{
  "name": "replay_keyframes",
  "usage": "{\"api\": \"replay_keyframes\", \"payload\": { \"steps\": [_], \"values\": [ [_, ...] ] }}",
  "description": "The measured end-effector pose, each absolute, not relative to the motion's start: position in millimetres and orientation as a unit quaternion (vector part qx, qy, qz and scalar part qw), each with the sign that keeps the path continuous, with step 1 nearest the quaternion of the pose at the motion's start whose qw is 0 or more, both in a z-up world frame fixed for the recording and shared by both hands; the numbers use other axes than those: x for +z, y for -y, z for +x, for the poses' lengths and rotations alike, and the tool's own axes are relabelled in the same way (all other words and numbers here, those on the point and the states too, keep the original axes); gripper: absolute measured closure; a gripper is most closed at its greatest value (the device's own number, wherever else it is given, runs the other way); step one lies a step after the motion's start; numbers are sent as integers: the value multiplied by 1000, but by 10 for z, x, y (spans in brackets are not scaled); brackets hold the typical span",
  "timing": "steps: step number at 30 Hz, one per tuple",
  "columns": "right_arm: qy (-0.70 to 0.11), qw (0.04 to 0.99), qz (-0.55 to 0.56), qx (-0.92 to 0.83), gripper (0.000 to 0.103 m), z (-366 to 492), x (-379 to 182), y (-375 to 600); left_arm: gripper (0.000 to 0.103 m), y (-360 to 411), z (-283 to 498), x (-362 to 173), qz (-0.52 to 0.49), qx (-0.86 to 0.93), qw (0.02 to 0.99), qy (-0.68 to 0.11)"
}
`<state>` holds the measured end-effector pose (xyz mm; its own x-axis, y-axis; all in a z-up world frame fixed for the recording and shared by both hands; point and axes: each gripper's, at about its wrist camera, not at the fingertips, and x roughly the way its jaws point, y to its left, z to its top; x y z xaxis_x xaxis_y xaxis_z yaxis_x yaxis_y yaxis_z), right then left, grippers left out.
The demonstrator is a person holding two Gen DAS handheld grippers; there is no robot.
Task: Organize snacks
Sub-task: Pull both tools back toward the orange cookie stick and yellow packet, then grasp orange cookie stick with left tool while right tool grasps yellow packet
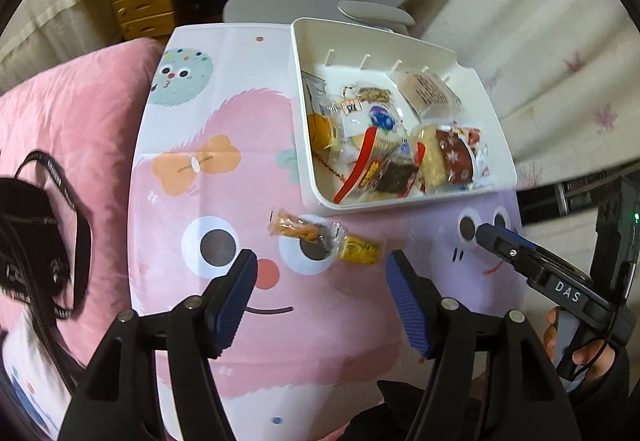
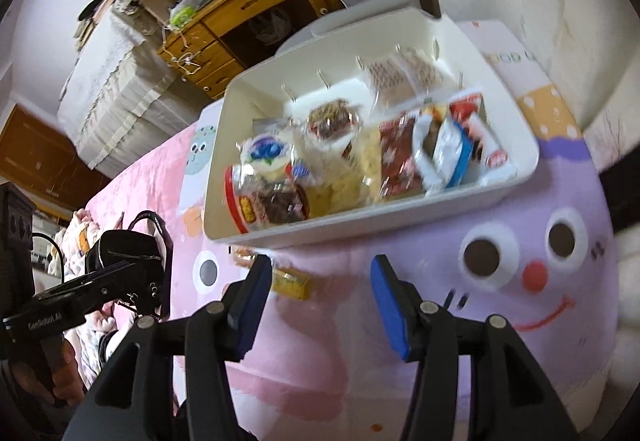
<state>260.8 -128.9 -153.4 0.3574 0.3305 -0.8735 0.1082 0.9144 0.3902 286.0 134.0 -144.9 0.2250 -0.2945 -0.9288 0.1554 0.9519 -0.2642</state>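
1. Snacks: two loose wrapped pieces on the desk, an orange pack (image 1: 294, 227) and a yellow pack (image 1: 359, 250), joined or overlapped by clear film and lying just in front of the near wall of the bin (image 1: 400, 203). All other snacks are heaped inside the bin.
2. Left claw (image 1: 320, 281): jaws apart, nothing between them, poised over the desk just short of the loose pair.
3. Right claw (image 2: 320, 281): jaws apart and empty, aimed at the bin's near wall; the yellow pack (image 2: 294, 283) sits just beside its left finger.
4. Desk cover (image 1: 224, 201): printed cartoon sheet, smooth-looking.
5. Risk, slip: flat slick wrappers on a smooth sheet may slide ahead of the closing jaws rather than rise between them.
6. Risk, partial hold: pinching only the film between the two packs may lift one and drop the other, or tear the wrap.
7. Risk, collision: both claws point toward the same small area; closing in together may knock fingers or push a pack under the bin's edge.
8. Risk, bin: a low approach may shove the bin toward the far desk edge.
9. Risk, overflow: the heap stands high near the front wall; a dropped pack may bounce out.
10. Right view is blurred; fine wrapper detail is unreadable.
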Motion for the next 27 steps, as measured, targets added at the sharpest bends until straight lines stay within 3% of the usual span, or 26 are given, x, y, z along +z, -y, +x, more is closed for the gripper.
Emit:
{"api": "replay_keyframes", "payload": {
  "steps": [4, 16, 27],
  "values": [
    [-570, 792, 211, 56, 50, 2506, -1663, 1099, 31, -1401, 2869, -1562, -45, -164, 783, -598],
    [-581, 785, 213, 24, 48, 2264, -2176, 607, 30, -1527, 2979, -2154, -66, -215, 774, -592],
    [-506, 854, 122, -1, 48, 2164, -2442, 306, 30, -1379, 3189, -2702, -73, -226, 762, -602]
  ]
}}
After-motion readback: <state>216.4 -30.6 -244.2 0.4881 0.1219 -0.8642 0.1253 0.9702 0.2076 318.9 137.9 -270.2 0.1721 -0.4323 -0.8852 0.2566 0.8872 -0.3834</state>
